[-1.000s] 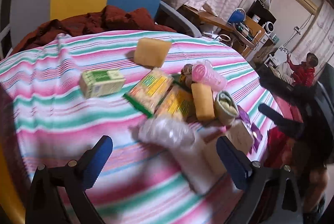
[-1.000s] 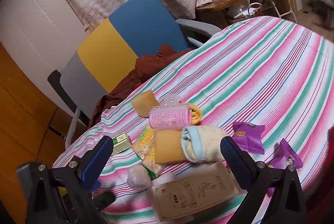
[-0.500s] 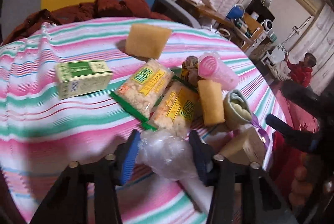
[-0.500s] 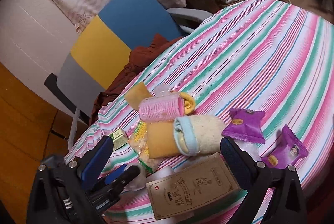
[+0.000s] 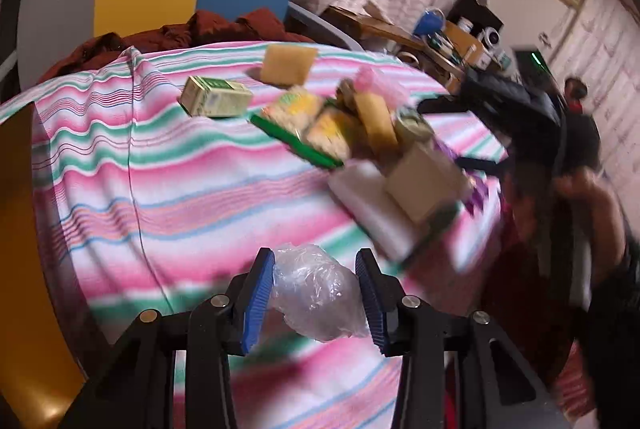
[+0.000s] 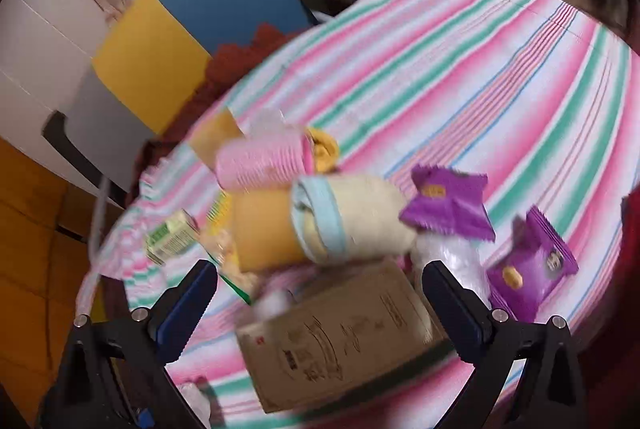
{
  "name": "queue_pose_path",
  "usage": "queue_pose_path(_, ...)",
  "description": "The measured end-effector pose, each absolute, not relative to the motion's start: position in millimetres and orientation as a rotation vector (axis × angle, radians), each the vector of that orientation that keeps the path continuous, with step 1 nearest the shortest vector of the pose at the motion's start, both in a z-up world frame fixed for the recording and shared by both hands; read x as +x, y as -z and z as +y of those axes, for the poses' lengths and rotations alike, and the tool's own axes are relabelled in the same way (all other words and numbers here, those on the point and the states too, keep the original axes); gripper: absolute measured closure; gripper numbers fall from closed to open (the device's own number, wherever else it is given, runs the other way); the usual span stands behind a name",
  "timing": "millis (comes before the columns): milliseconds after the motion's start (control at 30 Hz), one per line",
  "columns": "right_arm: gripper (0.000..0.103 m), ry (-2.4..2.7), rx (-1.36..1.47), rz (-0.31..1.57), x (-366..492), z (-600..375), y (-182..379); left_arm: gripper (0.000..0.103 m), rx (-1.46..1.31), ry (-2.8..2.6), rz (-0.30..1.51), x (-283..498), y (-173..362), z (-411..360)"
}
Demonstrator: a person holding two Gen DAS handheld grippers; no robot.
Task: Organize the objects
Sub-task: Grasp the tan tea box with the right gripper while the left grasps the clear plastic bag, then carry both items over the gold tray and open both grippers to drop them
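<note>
My left claw (image 5: 315, 293) is closed narrow on a crumpled clear plastic bag (image 5: 316, 295), blue pads pressing both sides, bag held above the near edge of the striped pink-green-white cloth covering the desk (image 5: 168, 189). My right claw (image 6: 320, 293) is spread wide, gripping nothing, poised over a flat brown cardboard box (image 6: 340, 337).

Progress, as I judge it: early. Only the bag is lifted; the rest lies in one loose cluster: green-and-white small carton (image 5: 214, 96), tan square sponge (image 5: 287, 63), two yellow snack packets with green edges (image 5: 308, 125), pink ribbed roller (image 6: 262, 165), rolled cream cloth with pale blue hem (image 6: 352, 225).

View differences: only the right view shows the two purple foil sachets (image 6: 450, 205) clearly, plus another clear plastic wad (image 6: 452, 257) beside the box. The left view alone shows the held bag and a person's arm at the right edge. Both frames are motion-blurred.
</note>
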State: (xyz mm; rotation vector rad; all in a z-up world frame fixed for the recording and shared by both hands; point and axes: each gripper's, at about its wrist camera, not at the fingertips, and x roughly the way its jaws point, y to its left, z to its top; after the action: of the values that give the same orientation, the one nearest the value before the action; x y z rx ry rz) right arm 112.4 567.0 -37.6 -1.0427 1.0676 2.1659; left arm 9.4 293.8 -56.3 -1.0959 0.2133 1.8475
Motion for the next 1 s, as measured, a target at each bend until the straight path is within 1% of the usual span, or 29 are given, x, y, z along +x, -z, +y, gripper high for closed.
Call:
queue_pose_path(67, 0.000, -2.191, -1.093, 1.096, 111.0, 560.0, 37.1, 0.060, -1.101, -1.839, 0.247, 18.4, 61.8, 293.0)
queue_pose_path(167, 0.000, -2.302, -1.146, 1.288, 112.2, 543.5, 34.9, 0.058, -1.094, -1.849, 0.280, 24.8, 67.7, 290.1)
queue_pose_path(200, 0.000, -2.323, -1.157, 1.307, 113.1, 539.3, 33.2, 0.058, -1.101, -1.852, 0.283, 25.0, 69.0, 288.6)
queue_pose_path(233, 0.000, -2.343, -1.159, 1.290, 114.4, 535.0, 29.3, 0.057, -1.110, -1.853, 0.283, 24.2, 70.8, 287.5)
queue_pose_path(333, 0.000, -2.402, -1.191, 1.145, 117.0, 522.8, 15.9, 0.057, -1.162, -1.854, 0.291, 20.4, 82.5, 283.8)
queue_pose_path(433, 0.000, -2.468, -1.304, 0.826, 110.3, 507.0, 2.9, 0.057, -1.166, -1.844, 0.264, 19.5, 84.5, 279.3)
queue_pose_path(567, 0.000, -2.511, -1.514, 0.210, 90.8, 473.8, 0.8, 0.060, -1.159, -1.847, 0.269, 21.7, 83.8, 279.1)
queue_pose_path(600, 0.000, -2.506, -1.570, 0.049, 83.9, 464.1, 4.6, 0.063, -1.153, -1.851, 0.271, 23.2, 82.3, 278.9)
queue_pose_path(667, 0.000, -2.484, -1.664, -0.161, 71.8, 450.9, 16.4, 0.063, -1.133, -1.856, 0.278, 27.0, 78.9, 277.7)
queue_pose_path(700, 0.000, -2.467, -1.691, -0.210, 68.2, 449.2, 21.1, 0.063, -1.121, -1.860, 0.283, 29.4, 76.3, 276.6)
queue_pose_path(733, 0.003, -2.444, -1.713, -0.263, 62.7, 447.2, 29.1, 0.063, -1.110, -1.862, 0.285, 30.8, 74.1, 275.3)
queue_pose_path(767, 0.009, -2.434, -1.732, -0.284, 58.8, 446.5, 34.9, 0.064, -1.099, -1.864, 0.287, 32.6, 71.2, 273.7)
queue_pose_path(800, 0.031, -2.429, -1.747, -0.282, 55.3, 446.7, 38.3, 0.064, -1.085, -1.869, 0.286, 34.4, 66.3, 270.7)
queue_pose_path(833, 0.038, -2.418, -1.739, -0.283, 55.6, 448.1, 40.5, 0.064, -1.076, -1.873, 0.281, 35.6, 62.5, 268.1)
queue_pose_path(867, 0.039, -2.416, -1.721, -0.273, 55.3, 449.6, 41.2, 0.064, -1.069, -1.875, 0.272, 36.2, 58.7, 265.2)
queue_pose_path(900, 0.045, -2.431, -1.704, -0.243, 57.4, 451.0, 38.8, 0.064, -1.061, -1.882, 0.254, 36.3, 52.2, 259.9)
queue_pose_path(933, 0.048, -2.456, -1.688, -0.205, 59.2, 451.4, 35.4, 0.064, -1.055, -1.890, 0.239, 35.5, 47.1, 255.8)
queue_pose_path(1000, 0.050, -2.506, -1.628, -0.129, 64.6, 451.3, 24.0, 0.064, -1.038, -1.923, 0.199, 31.6, 34.4, 243.5)
